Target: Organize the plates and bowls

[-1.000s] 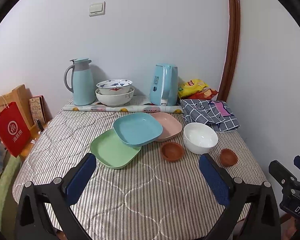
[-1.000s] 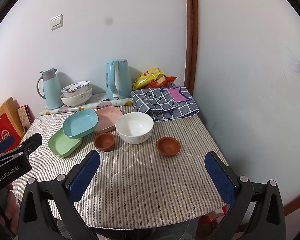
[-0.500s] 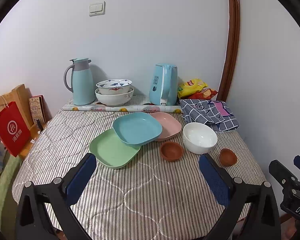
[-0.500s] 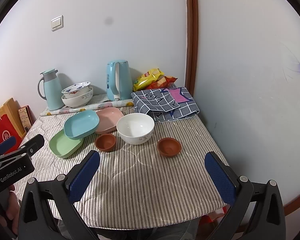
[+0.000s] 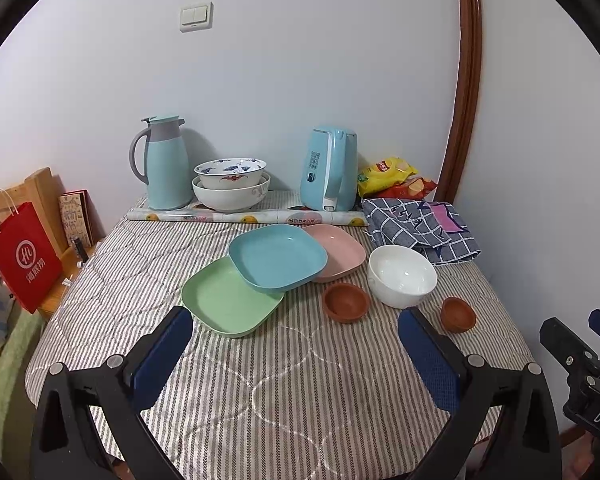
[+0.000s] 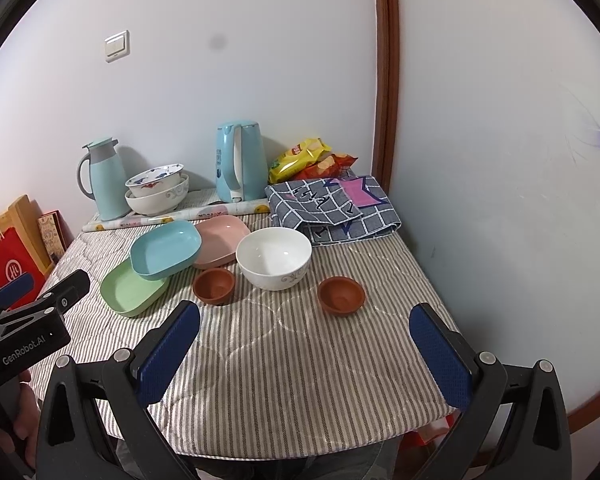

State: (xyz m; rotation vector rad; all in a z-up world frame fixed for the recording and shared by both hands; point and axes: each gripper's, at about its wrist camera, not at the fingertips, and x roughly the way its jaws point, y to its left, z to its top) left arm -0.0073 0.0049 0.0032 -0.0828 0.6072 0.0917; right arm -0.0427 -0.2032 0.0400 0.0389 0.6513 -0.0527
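Observation:
On the striped table a blue plate (image 5: 278,257) leans on a green plate (image 5: 230,299) and a pink plate (image 5: 338,250). To their right stand a white bowl (image 5: 401,274) and two small brown bowls (image 5: 346,302) (image 5: 457,313). The same dishes show in the right wrist view: blue plate (image 6: 166,249), white bowl (image 6: 274,257), brown bowls (image 6: 214,285) (image 6: 341,294). My left gripper (image 5: 296,330) is open and empty above the table's near part. My right gripper (image 6: 304,326) is open and empty, short of the right brown bowl.
At the back stand a teal flask (image 5: 164,162), two stacked patterned bowls (image 5: 231,188), a blue kettle (image 5: 332,168), snack bags (image 5: 392,176) and a folded checked cloth (image 5: 418,226). A red bag (image 5: 22,256) stands left of the table. Walls close the back and right.
Both grippers have drifted slightly; the view of the table shifted a little. No dish has moved.

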